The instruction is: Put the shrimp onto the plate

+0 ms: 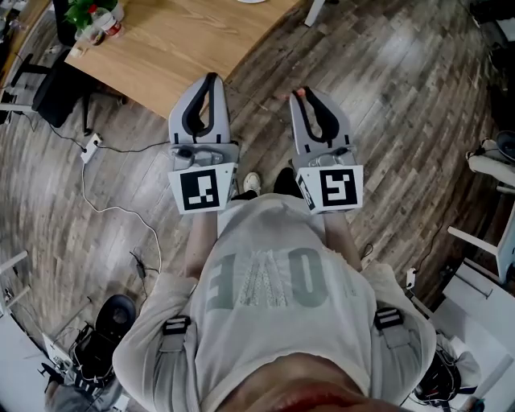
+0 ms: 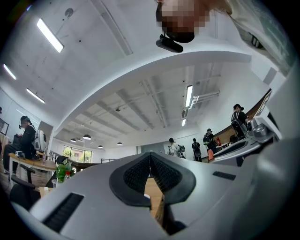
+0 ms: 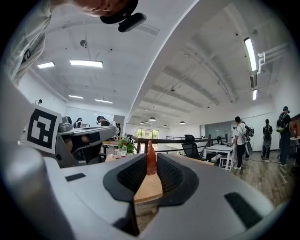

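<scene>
My right gripper (image 1: 304, 92) is shut on a small orange-red shrimp (image 3: 151, 161), which stands up between the pad tips and shows as a red spot (image 1: 299, 93) in the head view. My left gripper (image 1: 211, 79) is held beside it, shut, with nothing between its pads (image 2: 140, 171). Both grippers are held in front of the person's chest and point toward the corner of a wooden table (image 1: 177, 40). A sliver of something white (image 1: 251, 1) lies on the table at the top edge; I cannot tell whether it is the plate.
A green plant and a bottle (image 1: 95, 18) stand at the table's left end. A dark chair (image 1: 48, 90) is at the left, and a cable with a power strip (image 1: 90, 146) runs over the wooden floor. White furniture (image 1: 491, 233) stands at the right.
</scene>
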{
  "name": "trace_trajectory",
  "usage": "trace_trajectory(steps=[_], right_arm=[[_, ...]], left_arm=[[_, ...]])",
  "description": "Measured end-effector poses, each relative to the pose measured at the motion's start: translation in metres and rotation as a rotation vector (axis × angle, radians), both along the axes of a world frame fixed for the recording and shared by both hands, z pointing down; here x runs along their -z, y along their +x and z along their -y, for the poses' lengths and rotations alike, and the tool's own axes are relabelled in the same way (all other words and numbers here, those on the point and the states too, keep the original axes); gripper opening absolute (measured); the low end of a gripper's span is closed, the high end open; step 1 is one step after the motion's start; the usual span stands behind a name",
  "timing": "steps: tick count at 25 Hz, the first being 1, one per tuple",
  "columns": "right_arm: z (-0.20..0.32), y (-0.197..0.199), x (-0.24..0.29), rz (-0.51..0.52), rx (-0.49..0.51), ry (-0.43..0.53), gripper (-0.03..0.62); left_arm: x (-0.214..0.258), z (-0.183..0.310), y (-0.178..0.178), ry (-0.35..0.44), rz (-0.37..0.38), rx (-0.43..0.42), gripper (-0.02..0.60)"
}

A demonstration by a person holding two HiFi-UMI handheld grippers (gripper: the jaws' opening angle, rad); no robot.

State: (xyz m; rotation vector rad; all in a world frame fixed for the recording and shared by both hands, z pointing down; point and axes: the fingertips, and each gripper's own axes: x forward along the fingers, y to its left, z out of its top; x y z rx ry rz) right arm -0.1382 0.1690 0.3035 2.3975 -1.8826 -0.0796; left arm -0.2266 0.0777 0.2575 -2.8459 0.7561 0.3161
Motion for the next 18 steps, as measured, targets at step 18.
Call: trace_trajectory(steps=[18], right_arm=[[0.074, 0.132, -0.010, 0.011, -0.001, 0.010, 0.072]], left_arm=[[-0.006, 0.080, 0.116, 0.005, 0.008, 0.035, 0.009]])
